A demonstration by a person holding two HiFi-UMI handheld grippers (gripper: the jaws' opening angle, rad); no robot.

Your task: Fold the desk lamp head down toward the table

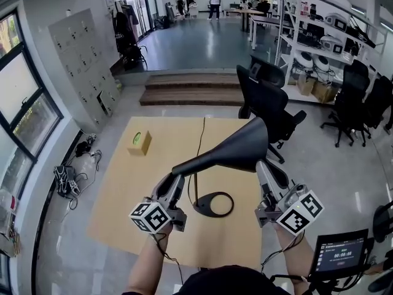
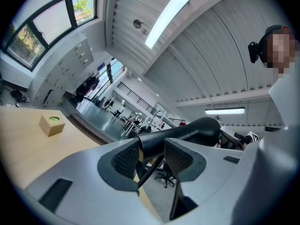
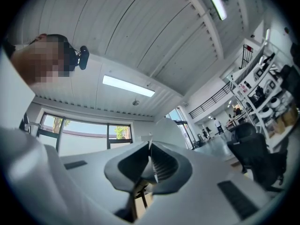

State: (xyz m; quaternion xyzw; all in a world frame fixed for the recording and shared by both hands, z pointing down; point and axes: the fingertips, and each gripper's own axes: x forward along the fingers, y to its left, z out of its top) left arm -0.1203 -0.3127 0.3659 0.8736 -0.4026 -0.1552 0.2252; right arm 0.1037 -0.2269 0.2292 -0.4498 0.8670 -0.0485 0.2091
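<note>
Over the middle of the pale wooden bench (image 1: 132,226), the black cone-shaded desk lamp (image 1: 236,149) stood on its ring-shaped black base (image 1: 201,206). Its head was raised clear of the surface, and the shade widened away from the person. The left claw (image 1: 175,180) (image 2: 152,151) was closed on the narrow black neck behind the shade, with both pads pressing the tube. The right claw (image 1: 264,168) (image 3: 150,161) sat beneath the shade's near side, jaws together and nothing between them. Whether it touched the shade could not be told.

The lamp appeared rigid, smooth and fairly light. Its hinge probably resisted by friction, so the base might tip or slide as the head was folded. The neck seemed the surer hold, since the flaring shade would likely slip if pinched and was better pushed.
</note>
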